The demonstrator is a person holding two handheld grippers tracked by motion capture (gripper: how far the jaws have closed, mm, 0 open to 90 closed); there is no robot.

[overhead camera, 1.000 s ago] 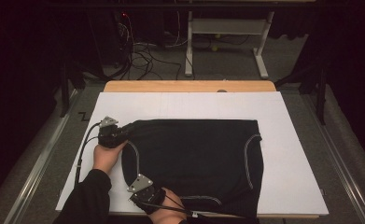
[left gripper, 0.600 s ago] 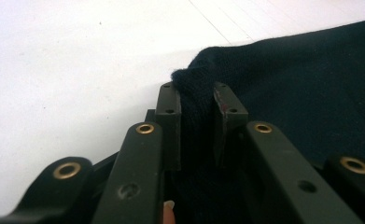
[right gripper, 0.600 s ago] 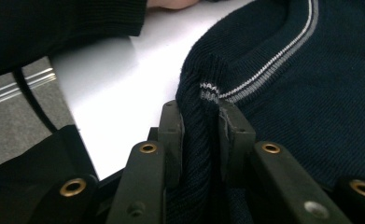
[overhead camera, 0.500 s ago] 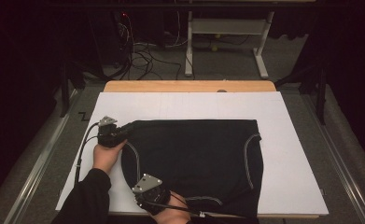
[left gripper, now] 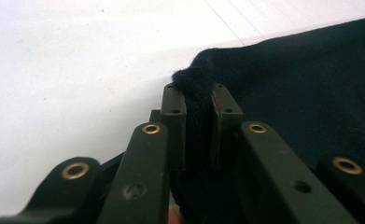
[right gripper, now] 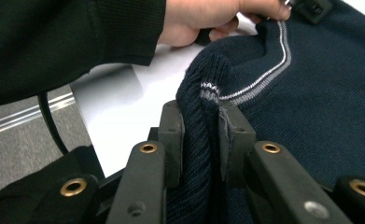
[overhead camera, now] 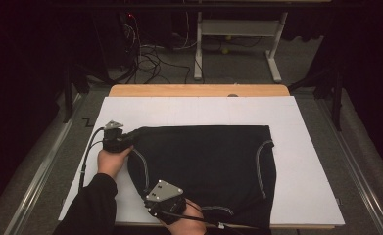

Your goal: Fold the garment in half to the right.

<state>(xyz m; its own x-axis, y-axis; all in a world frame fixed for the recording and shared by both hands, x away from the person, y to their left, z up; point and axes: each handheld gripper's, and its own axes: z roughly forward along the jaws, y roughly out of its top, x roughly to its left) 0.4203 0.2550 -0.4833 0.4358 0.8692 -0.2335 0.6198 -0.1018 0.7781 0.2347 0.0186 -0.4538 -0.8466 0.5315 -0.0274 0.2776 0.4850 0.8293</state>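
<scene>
The right gripper (overhead camera: 155,211), nearest the person's edge of the table, has its jaws pressed together on a ribbed edge of the dark sweater (overhead camera: 203,166); in the right gripper view (right gripper: 200,140) the knit bunches up between the two pads, with a grey and white stripe running away from the pinch. The hand that carries it sits at the front rim of the white table (overhead camera: 306,196).

A little farther in, the left gripper (overhead camera: 130,138) clamps the sweater's left far corner. In the left gripper view (left gripper: 198,112) a fold of dark fabric (left gripper: 311,93) stands up between the pads, and its jaws have just been closing a touch more on that fold. The left hand (overhead camera: 111,161) holds the gripper low on the table, its black sleeve (overhead camera: 88,205) coming in from the bottom.

The sweater lies spread flat across the middle of the table, with curved pale seams at its left and right sides.

Beyond the white top a wooden strip (overhead camera: 199,90) borders the far edge, then grey floor with tangled cables (overhead camera: 150,54) and a white metal stand (overhead camera: 238,34).
</scene>
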